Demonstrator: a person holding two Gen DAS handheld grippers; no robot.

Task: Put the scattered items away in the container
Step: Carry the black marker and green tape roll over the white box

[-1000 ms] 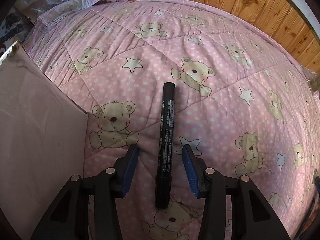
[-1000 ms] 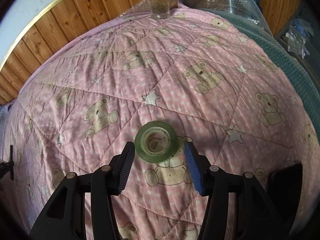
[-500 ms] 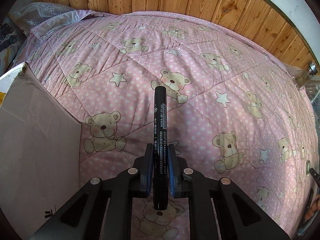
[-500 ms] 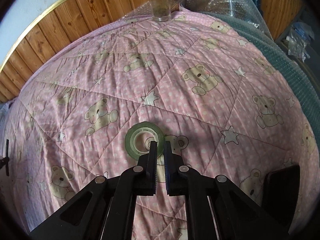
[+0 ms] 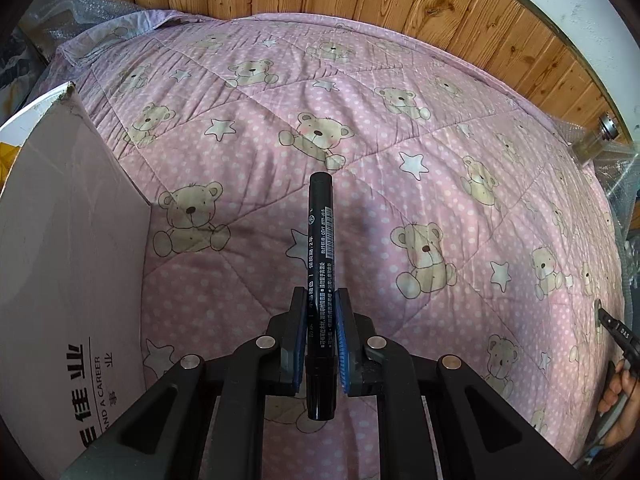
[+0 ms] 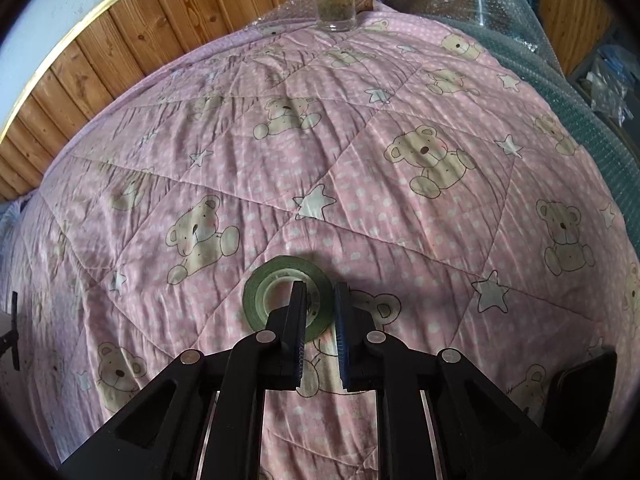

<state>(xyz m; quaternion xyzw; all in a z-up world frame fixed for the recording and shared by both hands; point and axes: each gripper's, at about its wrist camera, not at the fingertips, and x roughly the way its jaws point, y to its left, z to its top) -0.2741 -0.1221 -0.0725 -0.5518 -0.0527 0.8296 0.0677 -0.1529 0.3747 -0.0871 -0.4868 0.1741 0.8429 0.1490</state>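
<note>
Pink quilt (image 5: 400, 208) printed with bears and stars covers the bed where the left gripper (image 5: 320, 320) clamps a black marker (image 5: 320, 264) between its blue pads, the pen lifted off the fabric and pointing far. A cardboard box (image 5: 72, 264) stands at near left. The right gripper (image 6: 319, 312), fingers nearly together, pinches one wall of a green tape roll (image 6: 288, 300) on the quilt.

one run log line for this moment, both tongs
left tongs: shut on marker, lifted | right tongs: shut on tape roll wall | cardboard box: left of marker
</note>
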